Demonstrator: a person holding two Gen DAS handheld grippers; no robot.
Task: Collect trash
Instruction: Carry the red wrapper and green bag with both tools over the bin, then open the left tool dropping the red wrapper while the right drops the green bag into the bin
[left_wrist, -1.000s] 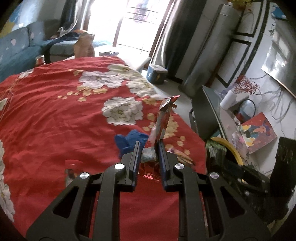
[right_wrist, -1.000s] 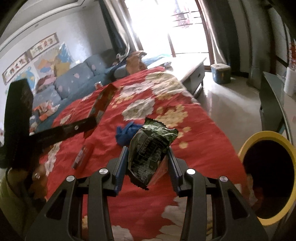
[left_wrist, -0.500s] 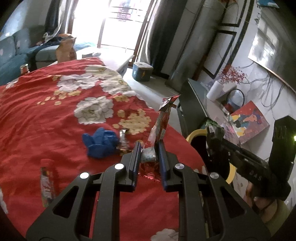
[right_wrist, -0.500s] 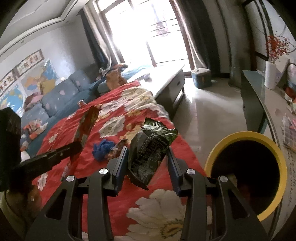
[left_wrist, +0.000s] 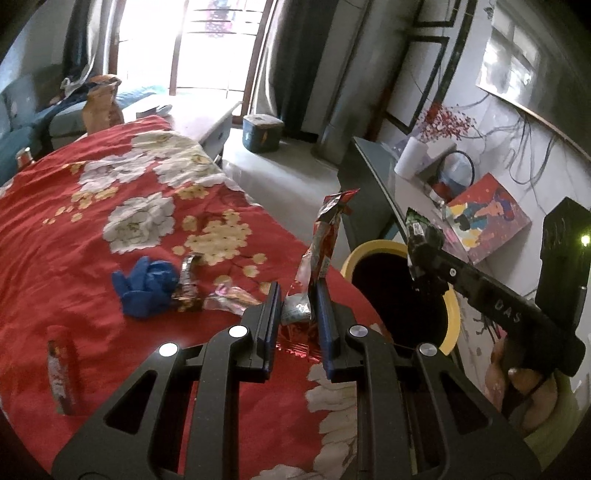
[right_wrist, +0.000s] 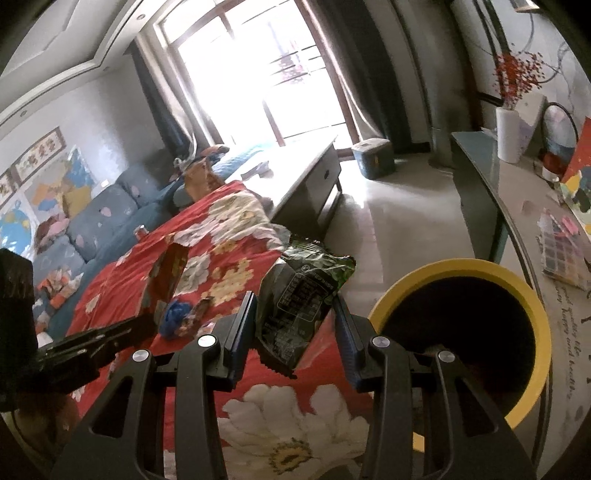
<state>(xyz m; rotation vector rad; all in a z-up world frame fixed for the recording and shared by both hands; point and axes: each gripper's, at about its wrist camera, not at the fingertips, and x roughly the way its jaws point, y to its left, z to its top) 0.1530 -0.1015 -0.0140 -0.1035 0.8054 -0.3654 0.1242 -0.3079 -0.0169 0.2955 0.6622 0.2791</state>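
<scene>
My left gripper (left_wrist: 295, 299) is shut on a tall red snack wrapper (left_wrist: 327, 236) and holds it upright over the red floral cloth (left_wrist: 110, 266), left of the yellow-rimmed bin (left_wrist: 369, 251). My right gripper (right_wrist: 295, 314) is shut on a dark green snack bag (right_wrist: 299, 295), just left of the bin's yellow rim (right_wrist: 454, 267). In the left wrist view the right gripper (left_wrist: 421, 251) holds the green bag (left_wrist: 421, 229) above the bin's opening. A blue glove (left_wrist: 147, 284), a small brown wrapper (left_wrist: 188, 284), a clear pink wrapper (left_wrist: 229, 299) and a red packet (left_wrist: 61, 369) lie on the cloth.
A grey side table (right_wrist: 517, 206) with a white vase (right_wrist: 511, 136) and a painting (left_wrist: 487, 218) stands right of the bin. A blue box (left_wrist: 262, 131) sits on the floor by the window. A blue sofa (right_wrist: 103, 221) lies beyond the cloth.
Both grippers have moved right toward the bin with their wrappers. The right gripper with the green bag now hangs over the bin's opening; the bin looms larger in both views.
</scene>
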